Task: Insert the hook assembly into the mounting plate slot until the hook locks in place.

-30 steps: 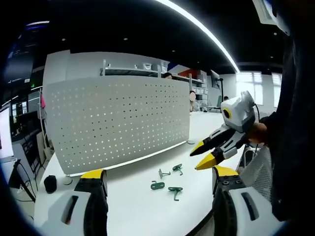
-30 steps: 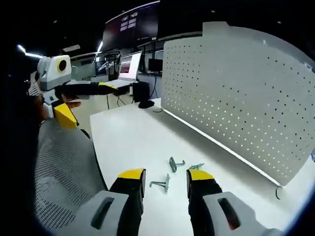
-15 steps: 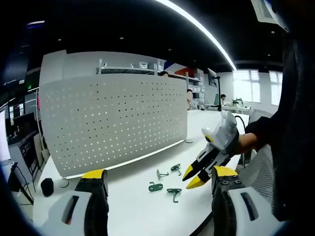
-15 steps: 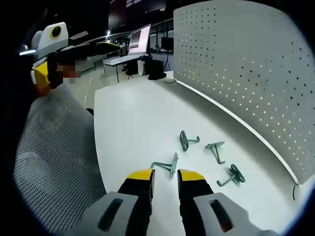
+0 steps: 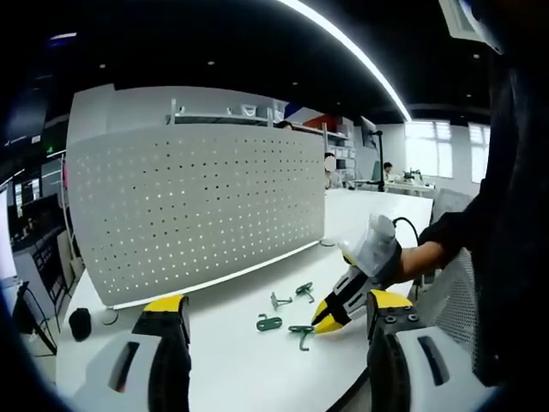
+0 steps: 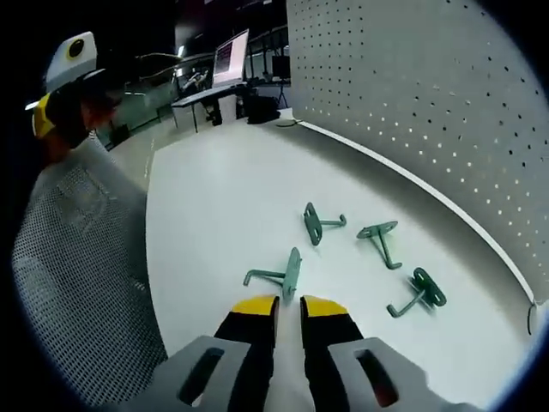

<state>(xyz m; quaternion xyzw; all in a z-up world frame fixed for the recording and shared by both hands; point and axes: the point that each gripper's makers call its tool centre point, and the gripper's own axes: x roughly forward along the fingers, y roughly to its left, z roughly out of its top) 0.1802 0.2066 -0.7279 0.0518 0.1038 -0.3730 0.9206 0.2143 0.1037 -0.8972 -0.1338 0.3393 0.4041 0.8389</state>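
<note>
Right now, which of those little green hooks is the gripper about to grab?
Start at the pegboard standing along the white table. Four green hooks lie in front of it. The right gripper points at the nearest hook, the one farthest from the board, its flat plate standing on edge.

A big white table [image 6: 214, 215] carries everything here. Four small green metal hooks lie flat on its top, close together. In the right gripper view, one hook [image 6: 276, 275] lies nearest the table's front edge. A second hook [image 6: 318, 224] lies farther in. A third hook [image 6: 382, 239] lies beside it, closer to the board. The fourth hook [image 6: 416, 294] lies off to the side of those. None of the hooks touch each other. A tall white board full of little holes [image 5: 193, 206] stands up on the table behind the hooks. In the left gripper view, a small black round thing [image 5: 79, 324] sits on the table near the board's end.
</note>
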